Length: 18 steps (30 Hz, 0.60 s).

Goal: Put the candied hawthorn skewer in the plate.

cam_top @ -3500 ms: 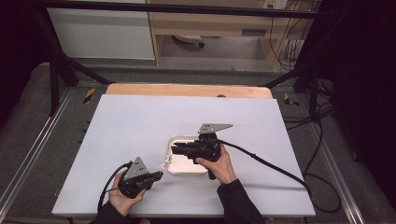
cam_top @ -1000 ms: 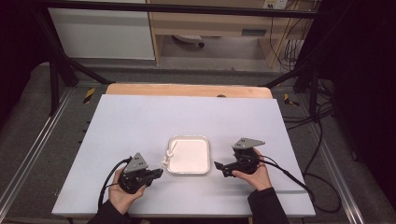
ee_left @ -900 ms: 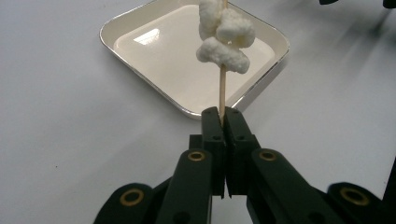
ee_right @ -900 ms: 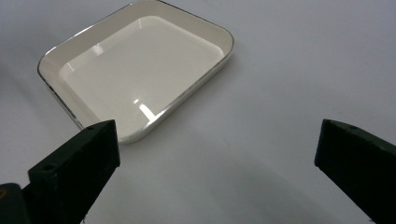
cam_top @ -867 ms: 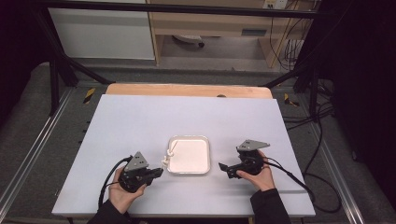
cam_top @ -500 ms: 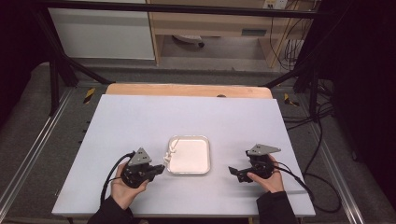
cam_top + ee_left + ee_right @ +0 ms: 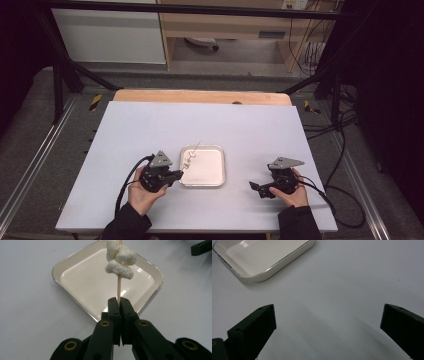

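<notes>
High view: one skewer [image 7: 192, 151], one tray [image 7: 217, 172].

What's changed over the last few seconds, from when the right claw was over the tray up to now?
The right claw has pulled back off the tray to the bare table on its right and now stands open, holding nothing. The left claw stays shut on the skewer, whose white pieces hang over the tray. The tray has not moved.
</notes>
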### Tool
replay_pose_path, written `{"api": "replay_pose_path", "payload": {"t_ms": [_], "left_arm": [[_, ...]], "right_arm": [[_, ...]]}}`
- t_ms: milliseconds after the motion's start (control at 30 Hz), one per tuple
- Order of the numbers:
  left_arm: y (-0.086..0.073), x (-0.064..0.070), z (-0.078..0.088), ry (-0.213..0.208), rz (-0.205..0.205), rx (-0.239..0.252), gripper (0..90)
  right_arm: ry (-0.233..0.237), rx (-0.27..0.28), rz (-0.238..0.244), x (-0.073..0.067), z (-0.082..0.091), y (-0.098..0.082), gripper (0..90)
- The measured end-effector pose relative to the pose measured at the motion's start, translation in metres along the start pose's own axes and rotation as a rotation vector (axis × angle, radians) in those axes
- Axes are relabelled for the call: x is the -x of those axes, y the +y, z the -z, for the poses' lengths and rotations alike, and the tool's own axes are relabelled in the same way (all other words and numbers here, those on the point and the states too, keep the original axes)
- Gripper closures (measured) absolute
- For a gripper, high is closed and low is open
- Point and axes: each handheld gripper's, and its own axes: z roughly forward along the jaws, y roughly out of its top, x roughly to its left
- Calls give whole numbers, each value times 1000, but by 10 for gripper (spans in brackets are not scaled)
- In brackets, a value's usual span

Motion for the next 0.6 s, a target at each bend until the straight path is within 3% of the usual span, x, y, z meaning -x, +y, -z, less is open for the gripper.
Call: {"api": "replay_pose_path", "payload": {"t_ms": [233,600], "left_arm": [[11,-2,-17,10,10,-26,884],[16,-1,-47,42,3,-117,884]], "right_arm": [[4,0,11,0,0,0,9],[12,3,11,0,1,-1,11]]}}
